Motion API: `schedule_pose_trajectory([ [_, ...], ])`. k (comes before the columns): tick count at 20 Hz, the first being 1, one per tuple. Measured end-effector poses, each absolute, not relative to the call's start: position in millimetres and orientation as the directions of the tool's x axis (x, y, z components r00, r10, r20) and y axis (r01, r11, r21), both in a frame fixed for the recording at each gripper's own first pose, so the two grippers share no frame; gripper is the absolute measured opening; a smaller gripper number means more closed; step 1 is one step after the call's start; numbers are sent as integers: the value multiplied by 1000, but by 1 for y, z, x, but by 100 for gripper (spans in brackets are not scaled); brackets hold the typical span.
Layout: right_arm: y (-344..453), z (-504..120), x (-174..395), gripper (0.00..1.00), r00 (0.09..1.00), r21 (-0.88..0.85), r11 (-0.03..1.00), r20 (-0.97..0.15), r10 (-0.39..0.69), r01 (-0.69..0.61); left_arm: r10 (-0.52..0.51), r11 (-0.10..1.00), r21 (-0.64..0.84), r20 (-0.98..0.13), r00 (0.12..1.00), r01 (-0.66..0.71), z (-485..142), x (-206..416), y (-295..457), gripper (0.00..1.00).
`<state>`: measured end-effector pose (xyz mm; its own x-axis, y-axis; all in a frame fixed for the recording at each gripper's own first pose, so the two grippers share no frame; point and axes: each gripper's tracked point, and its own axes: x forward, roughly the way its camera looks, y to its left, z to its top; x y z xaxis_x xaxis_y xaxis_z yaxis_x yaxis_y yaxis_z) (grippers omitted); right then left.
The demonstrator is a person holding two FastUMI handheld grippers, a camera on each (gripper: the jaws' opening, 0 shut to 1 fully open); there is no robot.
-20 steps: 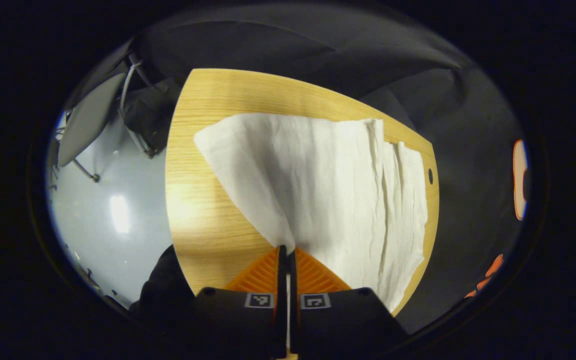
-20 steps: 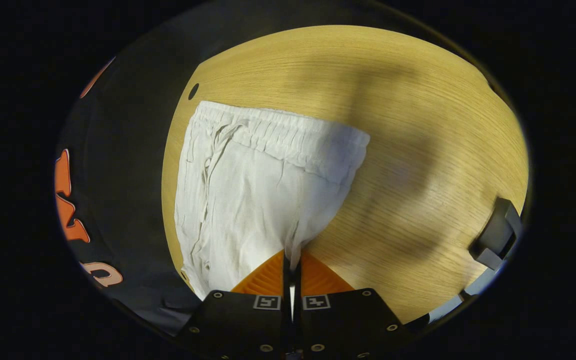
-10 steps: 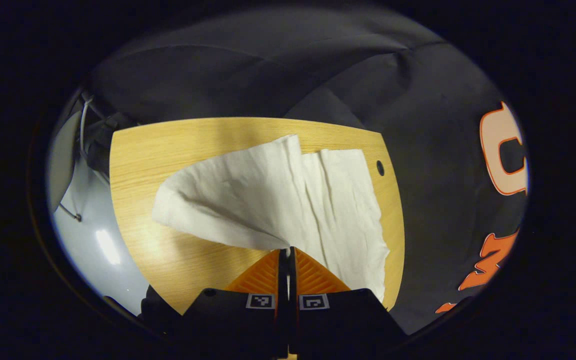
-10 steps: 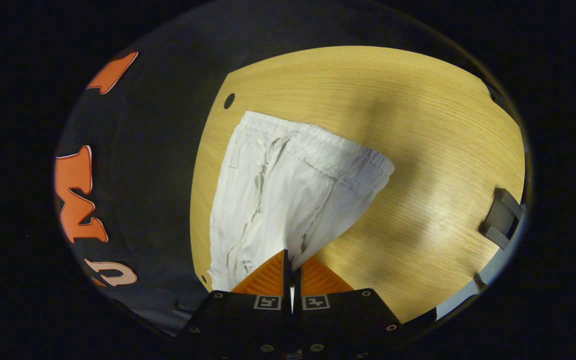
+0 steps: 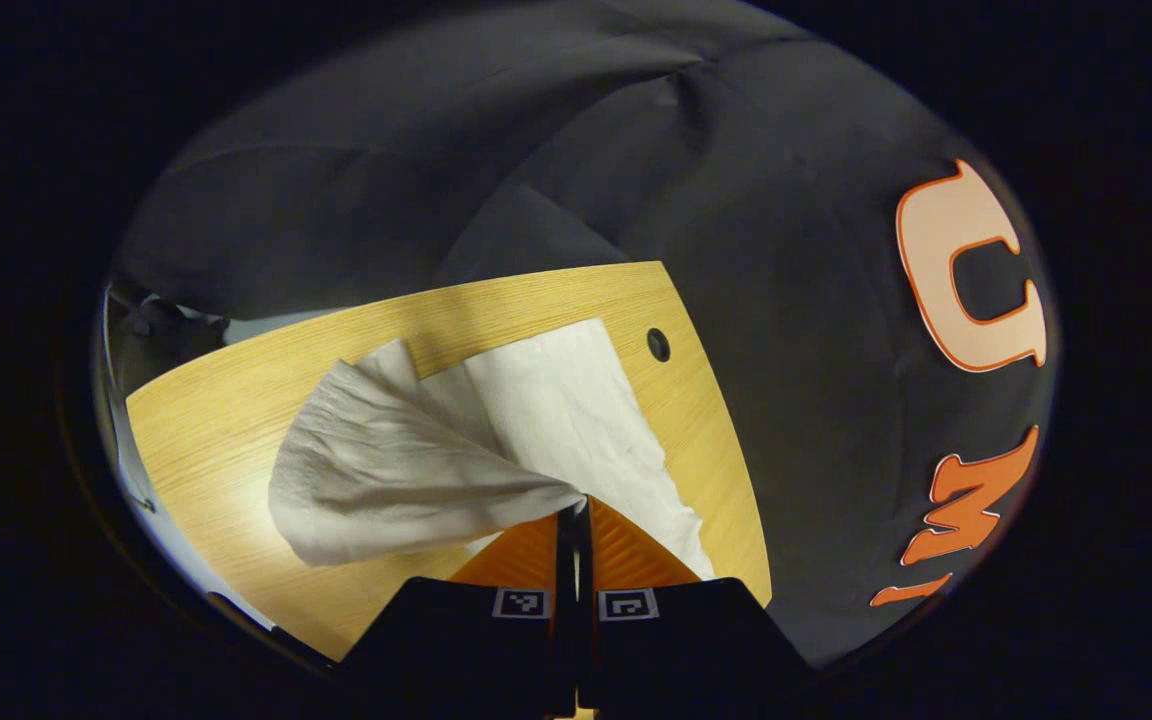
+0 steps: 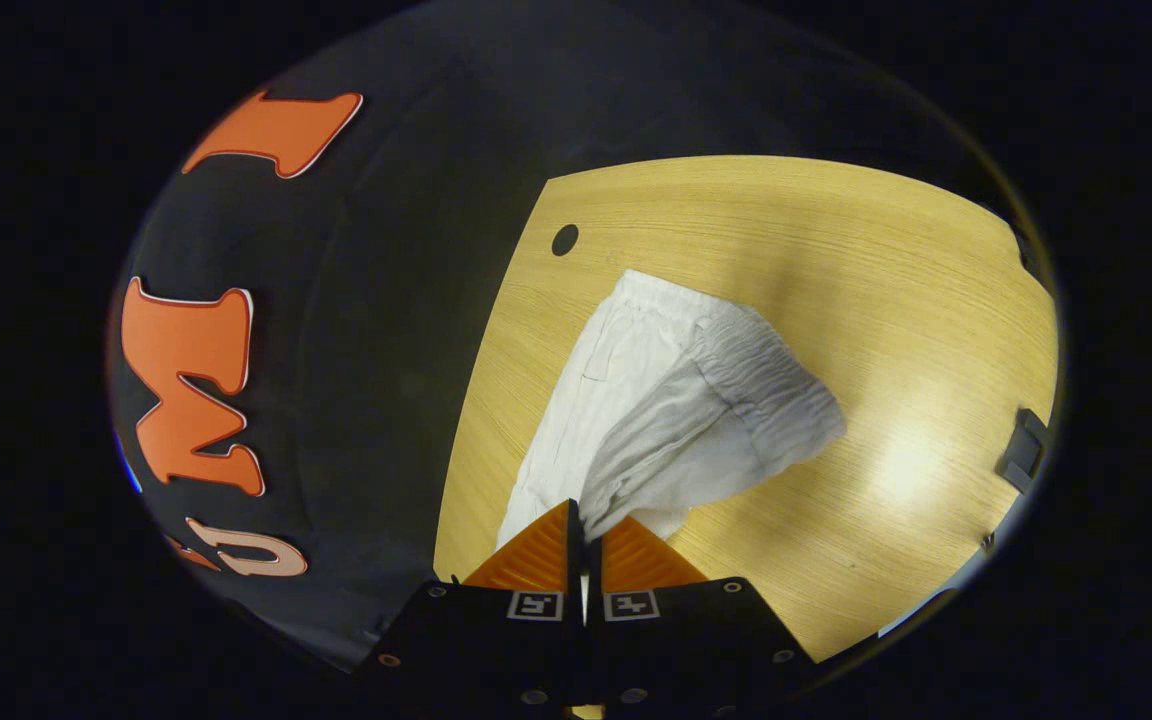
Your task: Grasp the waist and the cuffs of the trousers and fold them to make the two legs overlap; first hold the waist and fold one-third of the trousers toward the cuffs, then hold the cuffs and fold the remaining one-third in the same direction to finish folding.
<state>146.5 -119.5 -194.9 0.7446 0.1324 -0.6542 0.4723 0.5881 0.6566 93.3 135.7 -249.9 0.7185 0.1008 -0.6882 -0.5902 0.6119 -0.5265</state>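
Both grippers are pinching the white trousers point(image 5: 406, 470): left gripper point(image 5: 576, 510) clamping the cuff end, right gripper point(image 6: 583, 515) clamping the waist point(image 6: 766, 380), lifting them above the table point(image 6: 836, 250).

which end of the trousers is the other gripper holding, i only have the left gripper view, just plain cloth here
Observer: The right gripper is shut on the trousers at the waist end; the gathered elastic waistband shows there.
Operator: is that end lifted or flat
Observer: Lifted. The layer it holds rises off the wooden table and curls over the layer that lies flat beneath it.
Operator: anything else on that side of the table
Observer: A small grey fitting sits at the table's far edge, well apart from the cloth.
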Motion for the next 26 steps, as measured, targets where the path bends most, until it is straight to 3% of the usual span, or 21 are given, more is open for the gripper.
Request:
schedule_pose_trajectory([
  [11, -113, -214, 267, 1, 700, 588, 657, -703, 127, 472, 111, 712, -447, -691, 715, -542, -252, 228, 125, 4],
  [16, -116, -233, 294, 2, 675, 565, 667, -728, 124, 487, 111, 748, -422, -681, 724, -512, -266, 285, 129, 4],
  [19, -118, -244, 302, 4, 660, 539, 674, -744, 100, 505, 136, 804, -334, -702, 699, -492, -275, 306, 136, 5],
  [20, -120, -248, 303, 6, 658, 528, 681, -747, 89, 507, 150, 816, -309, -702, 696, -488, -273, 306, 140, 41],
  [21, -121, -249, 304, 10, 657, 523, 680, -749, 79, 514, 163, 813, -313, -687, 708, -491, -271, 314, 143, 33],
  [22, -123, -249, 308, 29, 666, 526, 678, -742, 71, 513, 163, 805, -344, -655, 738, -483, -262, 320, 141, 33],
  [24, -127, -246, 311, 66, 687, 527, 690, -724, 59, 496, 174, 809, -341, -640, 748, -480, -258, 323, 142, 67],
  [25, -128, -244, 310, 67, 692, 523, 698, -720, 53, 490, 187, 818, -316, -645, 741, -481, -259, 317, 146, 83],
  [26, -127, -239, 306, 97, 699, 524, 704, -713, 53, 481, 207, 824, -290, -645, 735, -486, -257, 312, 148, 100],
])
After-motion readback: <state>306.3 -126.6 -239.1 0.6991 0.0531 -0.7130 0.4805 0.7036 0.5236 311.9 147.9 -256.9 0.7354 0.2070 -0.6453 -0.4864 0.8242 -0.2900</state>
